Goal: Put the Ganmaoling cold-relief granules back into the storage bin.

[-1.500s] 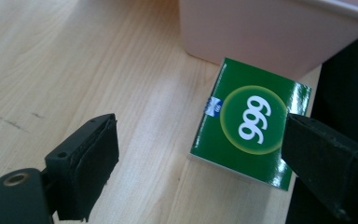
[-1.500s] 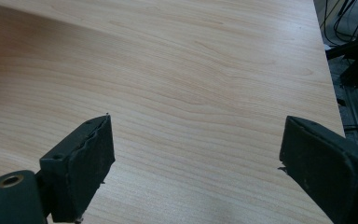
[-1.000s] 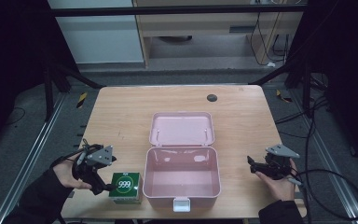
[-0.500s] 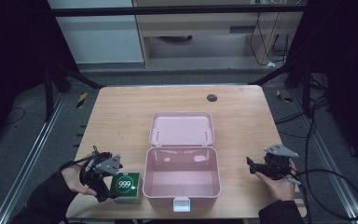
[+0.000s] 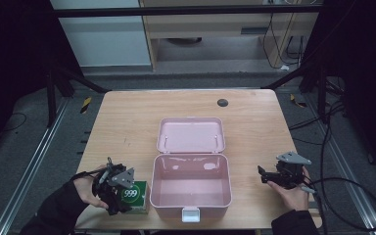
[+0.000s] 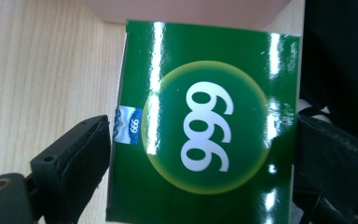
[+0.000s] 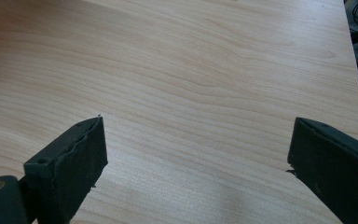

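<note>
- The green "999" box (image 5: 133, 195) lies flat on the wooden table (image 5: 127, 122), touching or just beside the left wall of the open pink storage case (image 5: 191, 191), at the case's front left corner.
- The left gripper (image 5: 111, 190) sits over the box from the side away from the case. In the left gripper view the box (image 6: 205, 126) lies between the two black jaws, its long axis pointing along them towards the case.
- The jaws stand wide, one at each long edge of the box; I cannot tell if either touches yet, so it is not gripped.
- The right gripper (image 5: 274, 176) rests well off to the right of the case, its jaws spread and empty over bare table.
- The left hand is plainly the nearer one; judging by this, the next move is to close on the box and lift it sideways into the case.
</note>
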